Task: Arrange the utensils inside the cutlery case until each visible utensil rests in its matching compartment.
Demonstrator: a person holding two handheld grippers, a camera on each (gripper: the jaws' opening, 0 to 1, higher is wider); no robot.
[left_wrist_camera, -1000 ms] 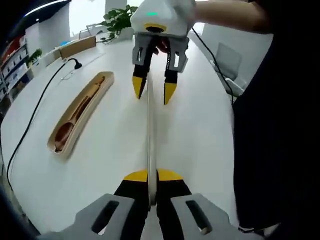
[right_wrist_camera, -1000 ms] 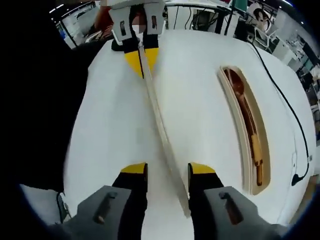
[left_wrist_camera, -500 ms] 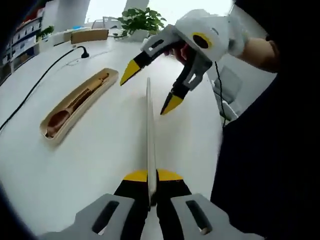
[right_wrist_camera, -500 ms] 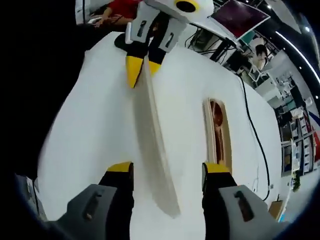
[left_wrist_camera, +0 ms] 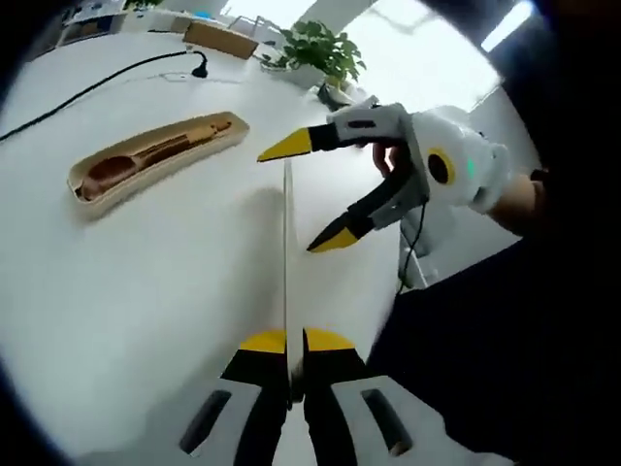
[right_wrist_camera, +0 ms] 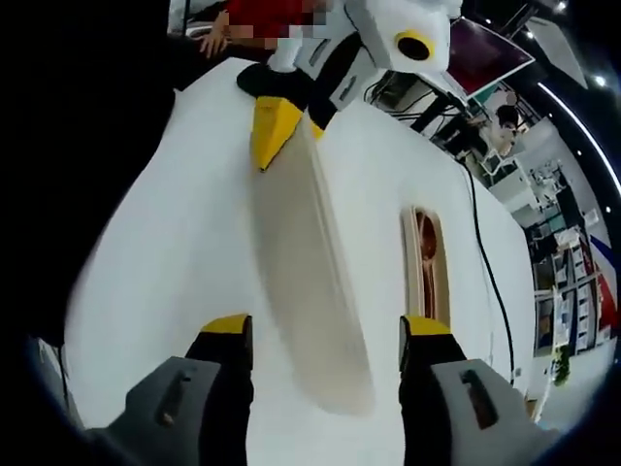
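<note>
One blurred pale lid [right_wrist_camera: 309, 291], far end inside left hand-held gripper [left_wrist_camera: 288, 342].

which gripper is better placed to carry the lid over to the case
Left, probably. The left gripper is shut on the lid, while the right gripper stands open around its free end. The case lies apart.

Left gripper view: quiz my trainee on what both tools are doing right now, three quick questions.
1. True or false: the left tool is shut on the lid.
2. The right tool is: A open, B shut on the lid, C shut and empty.
3. Fill in: the spoon lies in the ____.
Key: 1 true; 2 A, its jaws stand apart on either side of the lid's far end; 3 case.
</note>
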